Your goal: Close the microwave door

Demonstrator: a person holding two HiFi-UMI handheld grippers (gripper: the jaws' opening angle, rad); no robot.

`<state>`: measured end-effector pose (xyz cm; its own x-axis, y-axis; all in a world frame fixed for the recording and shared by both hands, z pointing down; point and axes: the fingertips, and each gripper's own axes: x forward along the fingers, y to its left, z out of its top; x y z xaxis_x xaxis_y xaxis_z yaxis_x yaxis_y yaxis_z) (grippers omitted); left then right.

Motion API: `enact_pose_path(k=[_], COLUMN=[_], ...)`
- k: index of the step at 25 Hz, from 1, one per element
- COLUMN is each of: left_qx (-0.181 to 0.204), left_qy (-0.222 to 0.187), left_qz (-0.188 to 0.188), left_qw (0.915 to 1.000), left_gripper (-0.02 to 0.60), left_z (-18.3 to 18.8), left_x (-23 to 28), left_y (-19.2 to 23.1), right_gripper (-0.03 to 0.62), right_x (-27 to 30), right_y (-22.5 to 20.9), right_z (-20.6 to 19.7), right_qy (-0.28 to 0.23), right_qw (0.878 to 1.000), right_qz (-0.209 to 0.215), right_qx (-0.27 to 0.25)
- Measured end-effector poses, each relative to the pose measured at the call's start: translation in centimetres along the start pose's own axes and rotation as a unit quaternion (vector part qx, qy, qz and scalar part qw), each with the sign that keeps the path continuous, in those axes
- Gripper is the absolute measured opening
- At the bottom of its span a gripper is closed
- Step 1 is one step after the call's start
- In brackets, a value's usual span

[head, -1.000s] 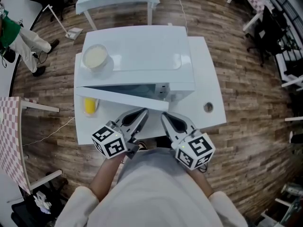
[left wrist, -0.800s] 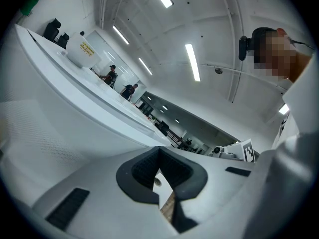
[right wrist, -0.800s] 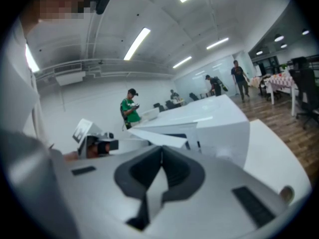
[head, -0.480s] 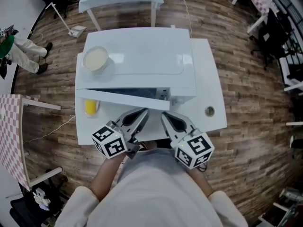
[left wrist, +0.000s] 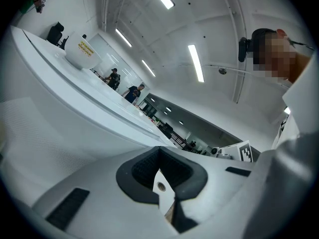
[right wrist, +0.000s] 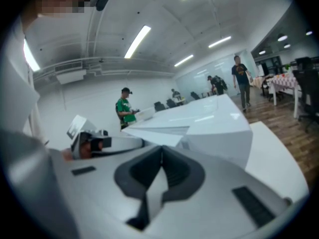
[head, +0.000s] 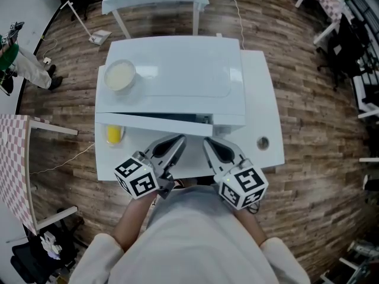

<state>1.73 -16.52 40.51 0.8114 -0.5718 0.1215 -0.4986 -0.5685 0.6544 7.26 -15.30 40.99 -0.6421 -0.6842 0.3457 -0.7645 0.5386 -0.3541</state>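
1. The left gripper point(head: 175, 142) had its jaws pressed together with nothing between them; the left gripper view showed the two tips meeting in front of a wide white surface.
2. The right gripper point(head: 208, 144) was closed and empty in the same way, and it was just beside the left one, both pointing towards the microwave.
3. The microwave door point(head: 154, 123) was right in front of the two tips. I could not tell whether either tip touched it.
4. The door was not yet shut. It stood at a small angle from the microwave point(head: 177, 70), with the gap wider at its right end, so the hinge was probably on the left.
5. A pale bowl point(head: 120, 74) sat on top of the microwave, near its left rear corner. A yellow object point(head: 113, 134) stood on the white table point(head: 260, 99), close to the hinge end of the door.
6. What could go wrong, in my judgement:
   - the closed tips could slide on the smooth door, and the push would be lost;
   - a weak push could leave the latch not caught;
   - a hard push could move the whole microwave and shake the bowl;
   - a left gripper drifting leftwards could knock the yellow object.
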Motion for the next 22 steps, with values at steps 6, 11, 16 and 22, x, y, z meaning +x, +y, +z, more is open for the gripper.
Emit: enact_pose_path(k=[6, 11, 16, 22], left_qx=[0.002, 0.006, 0.009, 0.007], left_qy=[0.000, 0.001, 0.007, 0.008], left_qz=[0.001, 0.003, 0.004, 0.009], left_qw=[1.0000, 1.0000, 0.9999, 0.9999], left_gripper=[0.014, 0.014, 0.014, 0.014], left_z=[0.2, 0.3, 0.1, 0.5], left_x=[0.6, 1.1, 1.5, 1.7], left_y=[0.0, 0.0, 0.3, 0.8], right_gripper=[0.023, 0.023, 0.023, 0.023], right_x=[0.4, 0.6, 0.7, 1.4], right_y=[-1.3, -1.3, -1.4, -1.8], right_z=[0.1, -0.1, -0.1, 0.2], right_qy=[0.002, 0.008, 0.007, 0.009], right_qw=[1.000, 1.000, 1.000, 1.000], right_qz=[-0.013, -0.013, -0.021, -0.023], right_qx=[-0.005, -0.013, -0.020, -0.015])
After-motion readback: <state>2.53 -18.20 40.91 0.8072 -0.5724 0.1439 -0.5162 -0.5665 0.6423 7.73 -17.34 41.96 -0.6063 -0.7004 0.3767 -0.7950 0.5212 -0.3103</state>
